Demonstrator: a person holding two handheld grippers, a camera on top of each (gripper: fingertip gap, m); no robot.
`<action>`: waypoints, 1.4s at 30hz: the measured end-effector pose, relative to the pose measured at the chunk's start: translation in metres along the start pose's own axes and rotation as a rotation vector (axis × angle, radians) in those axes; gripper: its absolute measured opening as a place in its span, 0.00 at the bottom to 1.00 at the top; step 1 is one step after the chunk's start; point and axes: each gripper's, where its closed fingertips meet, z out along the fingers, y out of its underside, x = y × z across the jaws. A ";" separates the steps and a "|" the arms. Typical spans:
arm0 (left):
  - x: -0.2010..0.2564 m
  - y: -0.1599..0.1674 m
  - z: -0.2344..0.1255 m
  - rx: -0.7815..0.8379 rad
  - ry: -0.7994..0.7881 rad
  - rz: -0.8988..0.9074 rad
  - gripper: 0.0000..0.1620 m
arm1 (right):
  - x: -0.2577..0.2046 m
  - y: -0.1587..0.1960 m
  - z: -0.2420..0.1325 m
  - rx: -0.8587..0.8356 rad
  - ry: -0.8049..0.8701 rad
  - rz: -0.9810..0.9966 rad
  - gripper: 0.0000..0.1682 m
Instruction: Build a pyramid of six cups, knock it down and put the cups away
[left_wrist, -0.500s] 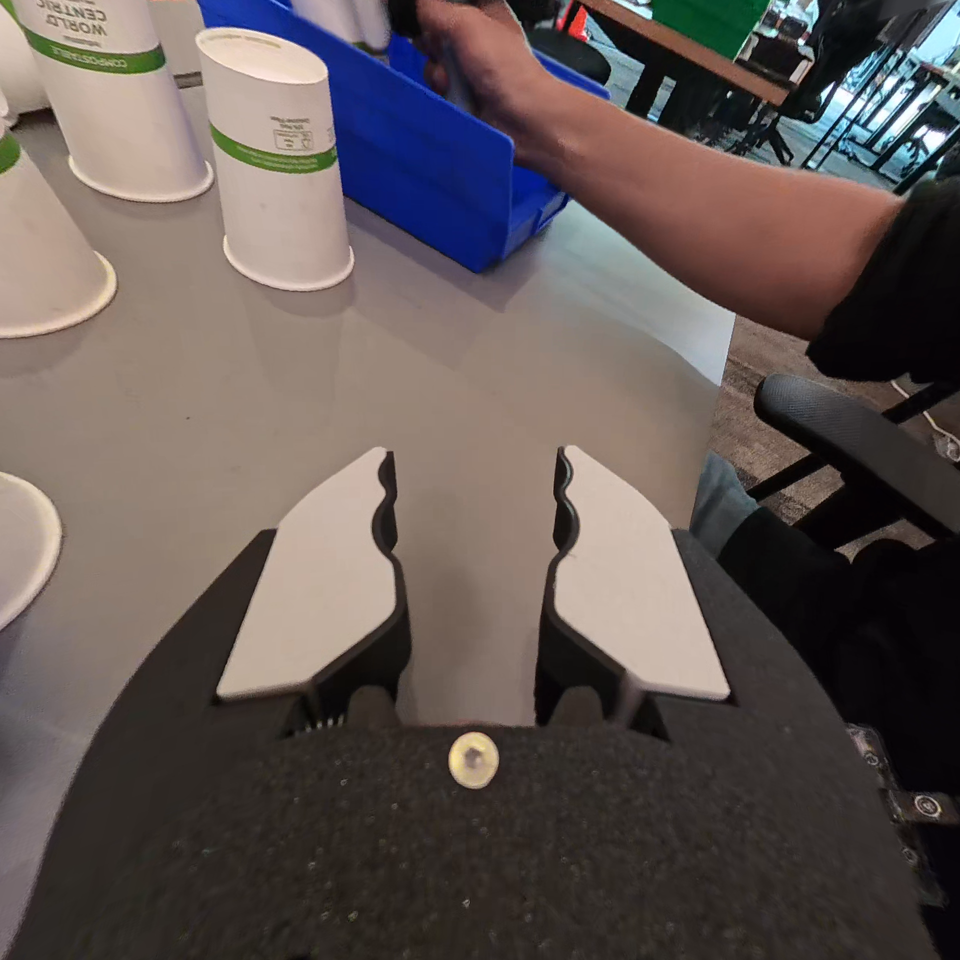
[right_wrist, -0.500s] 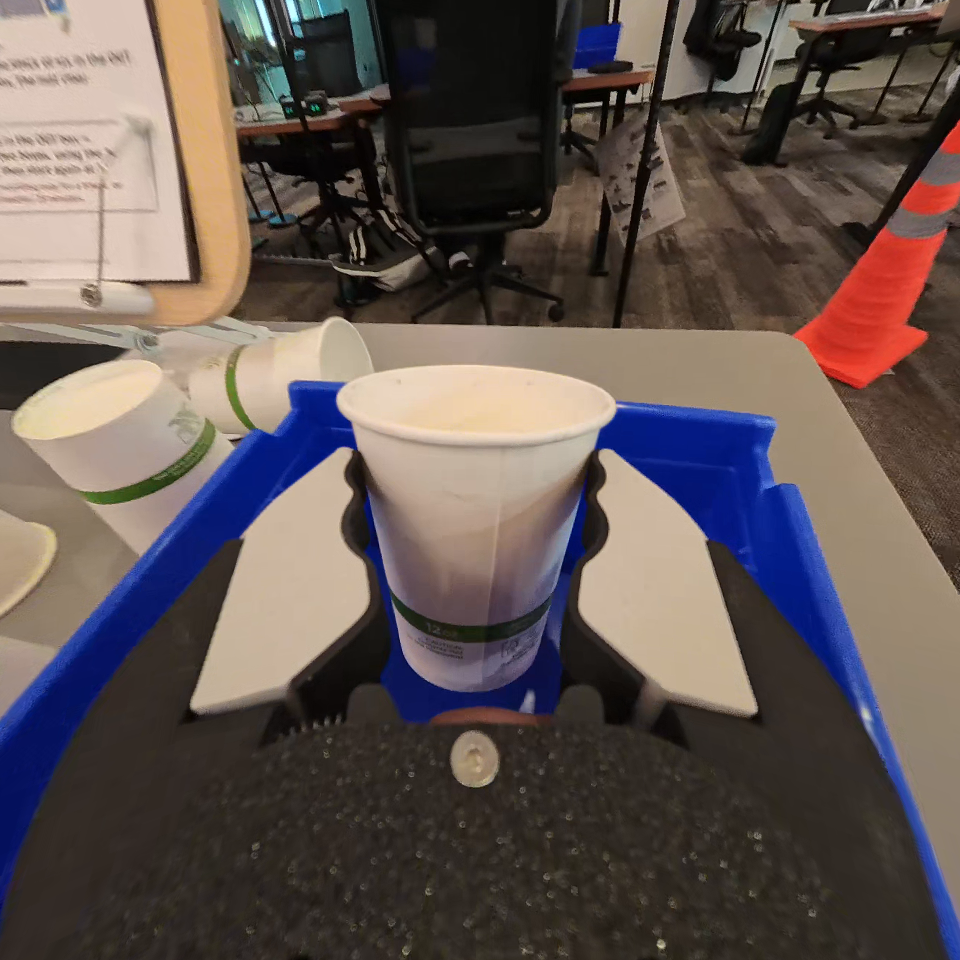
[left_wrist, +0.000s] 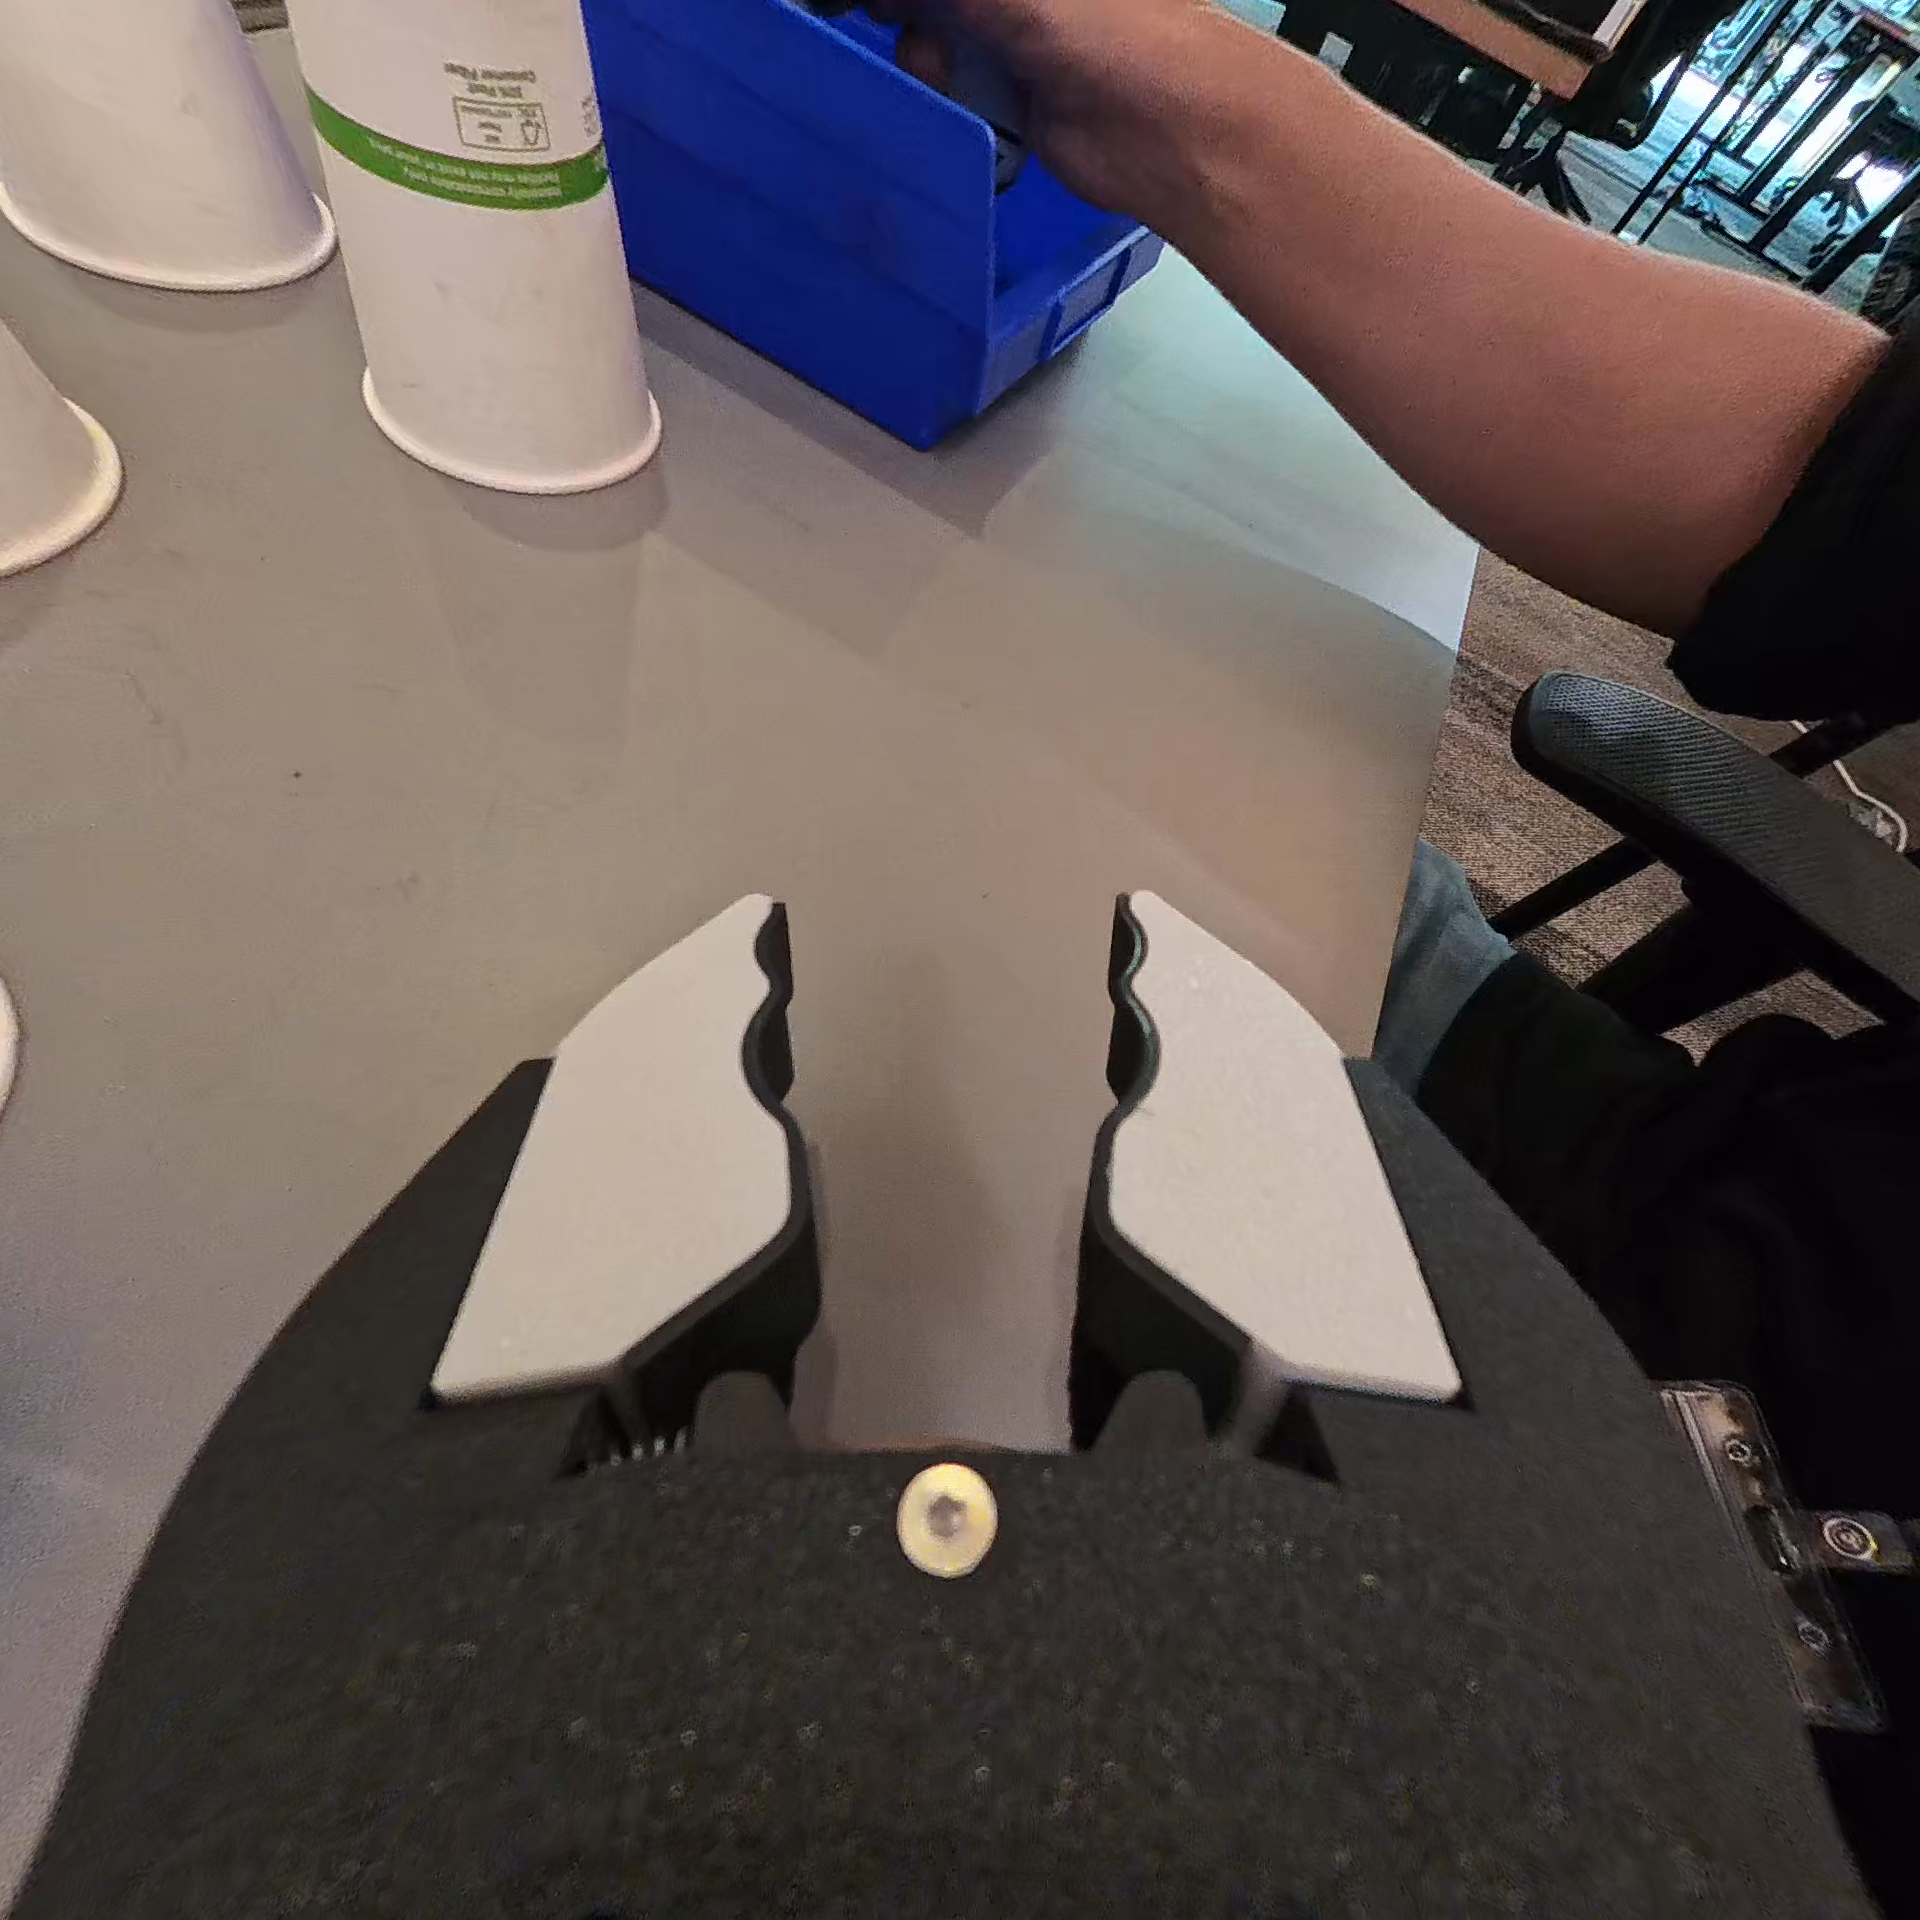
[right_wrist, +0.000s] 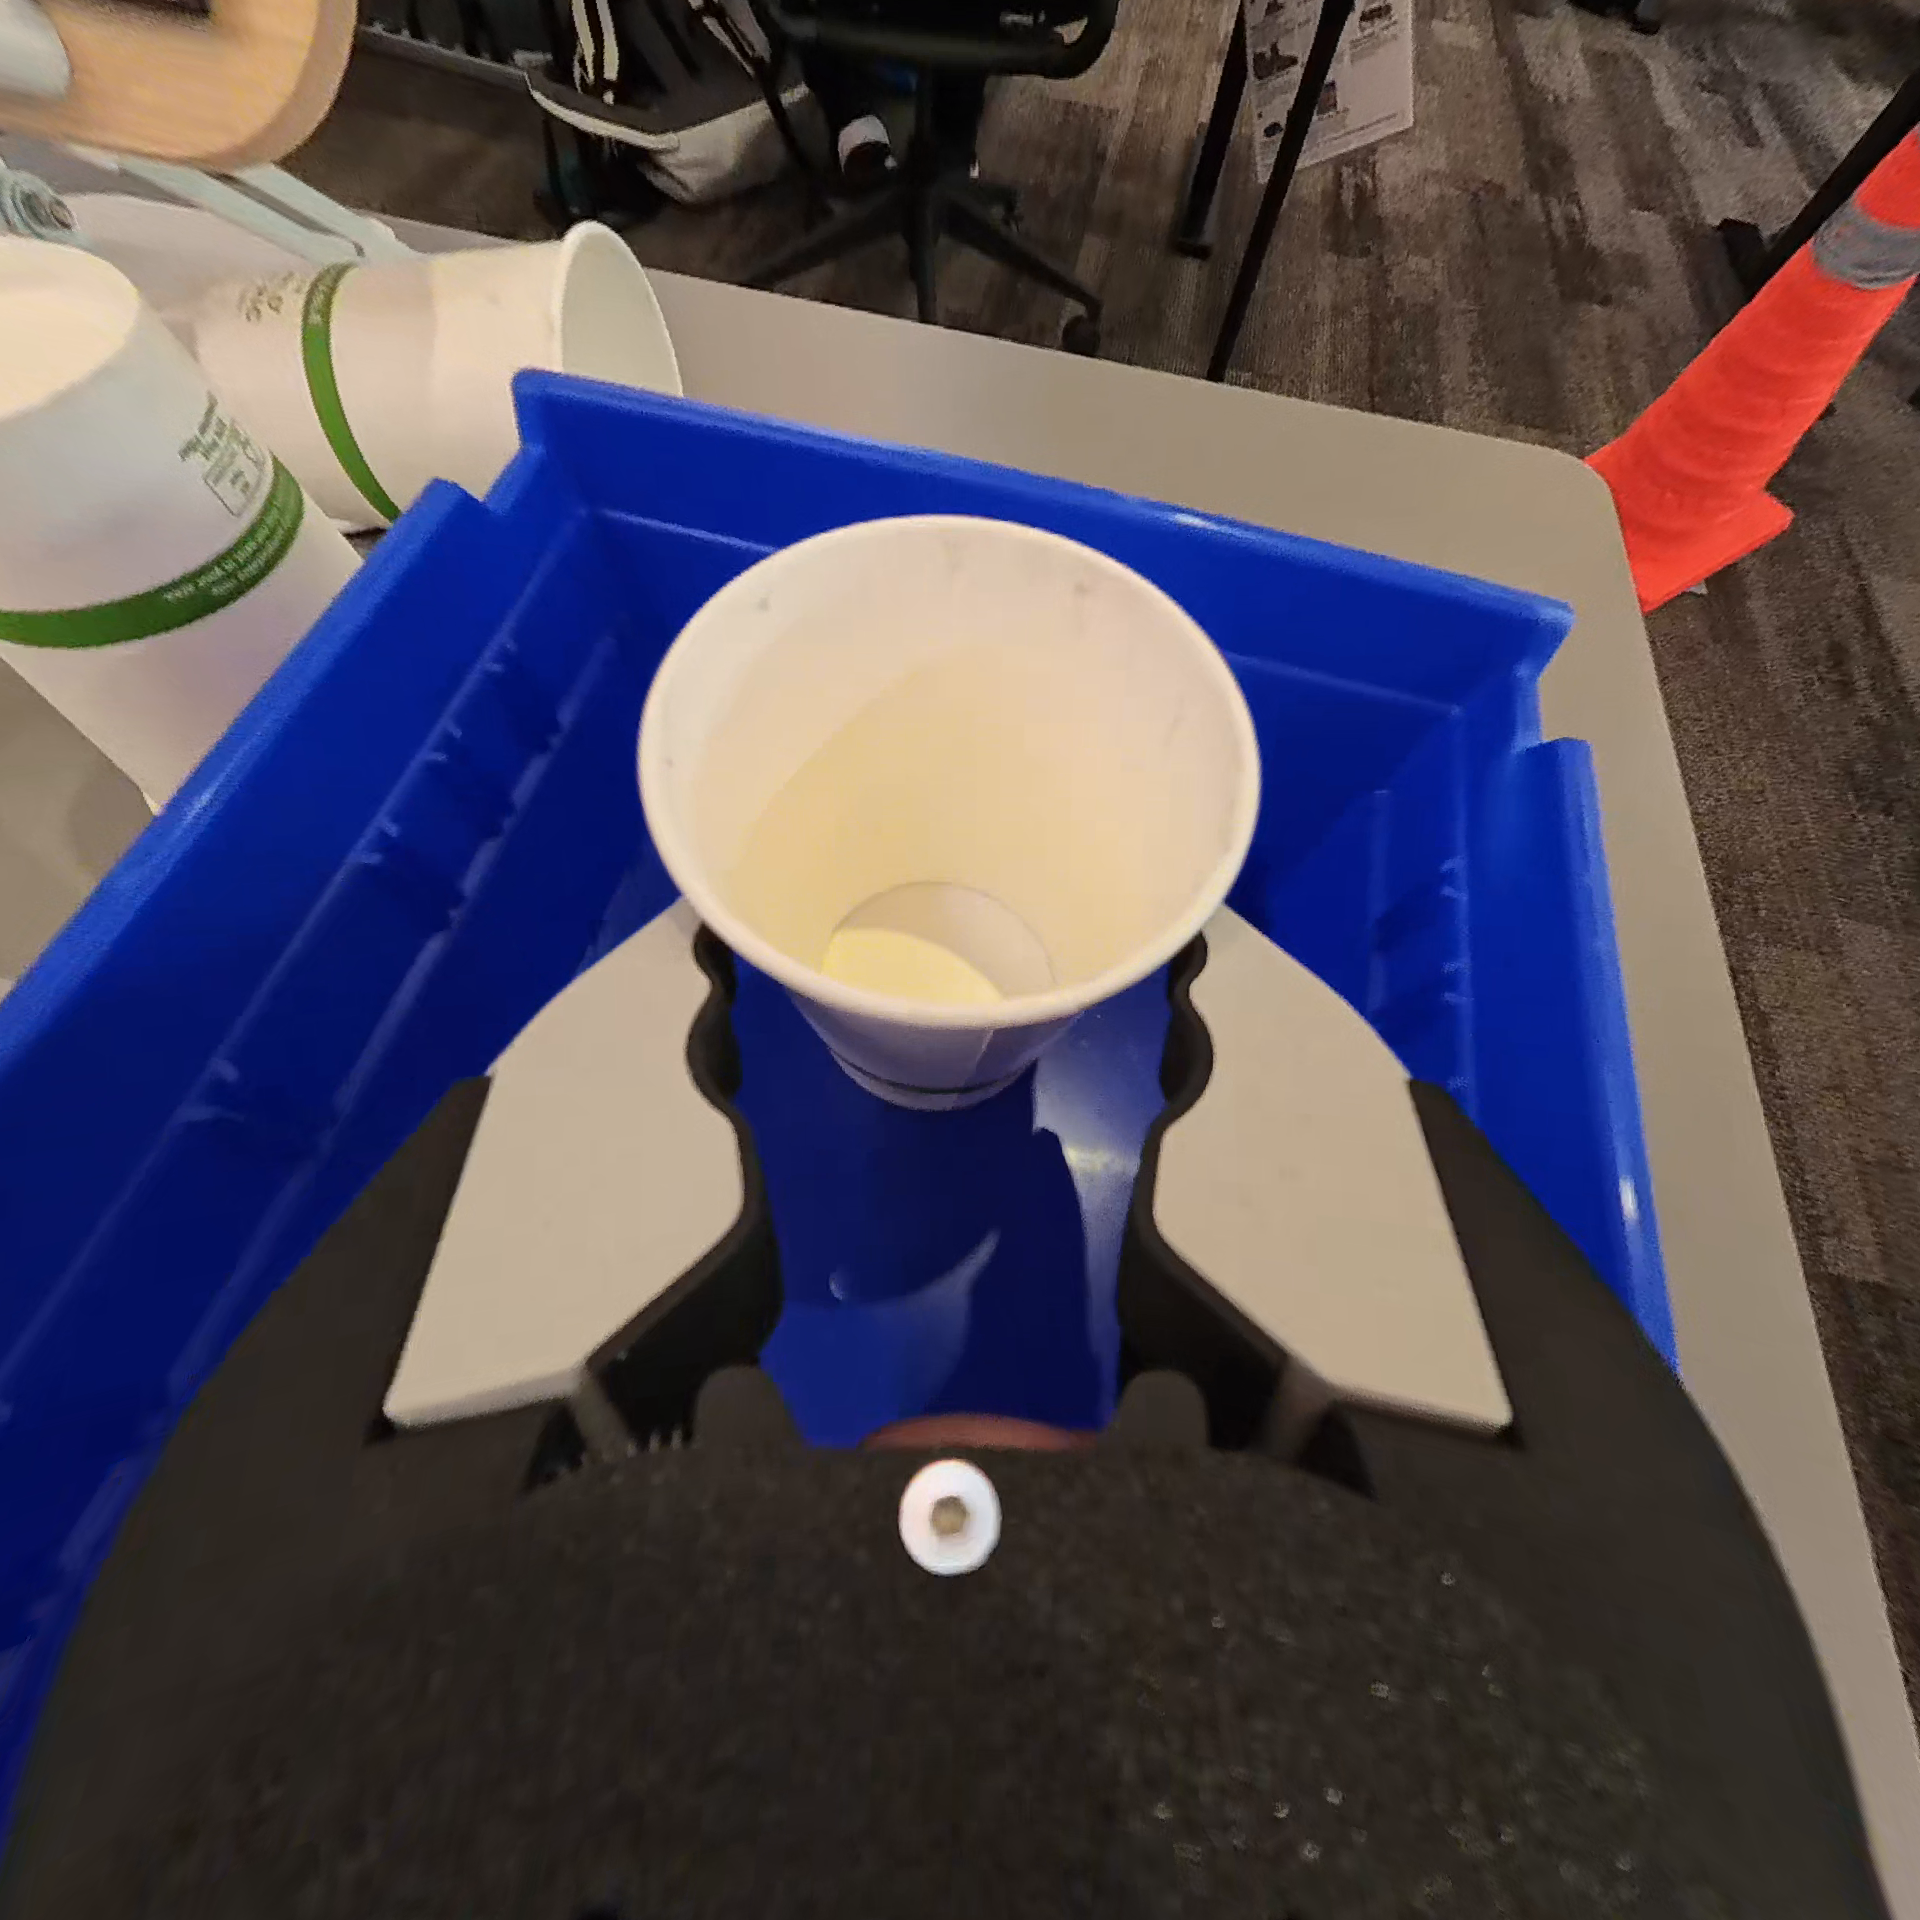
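Observation:
A white paper cup (right_wrist: 945, 769) stands upright inside the blue bin (right_wrist: 312, 935). My right gripper (right_wrist: 948, 945) is open above the bin, its fingertips on either side of the cup's lower part and clear of it. My left gripper (left_wrist: 951, 904) is open and empty over the bare grey table (left_wrist: 520, 779). Upside-down white cups with green bands stand ahead to its left: one (left_wrist: 488, 260) next to the bin (left_wrist: 810, 208), another (left_wrist: 145, 135) behind it, a third (left_wrist: 42, 468) at the left edge. In the right wrist view one cup (right_wrist: 468, 343) lies on its side behind the bin and another (right_wrist: 114, 488) stands beside it.
A person's forearm (left_wrist: 1455, 364) reaches across into the bin. A black chair armrest (left_wrist: 1714, 831) sits past the table's right edge. Beyond the table are an orange cone (right_wrist: 1745, 384), an office chair (right_wrist: 935, 104) and a wooden clipboard (right_wrist: 208, 83).
My right gripper has opened, let go of the cup and risen, tilting down over it; the cup stands in the bin. My left gripper has moved closer to the cups.

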 end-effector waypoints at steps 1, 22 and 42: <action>0.001 0.000 0.001 -0.005 0.006 -0.001 0.36 | 0.001 0.003 0.000 -0.015 0.002 0.001 0.46; -0.018 0.001 -0.005 -0.038 -0.045 -0.017 0.39 | -0.252 0.071 -0.195 0.277 -0.639 -0.064 0.47; -0.216 -0.035 -0.058 -0.967 -0.351 0.405 0.60 | -0.279 0.099 -0.189 0.148 -0.752 -0.110 0.45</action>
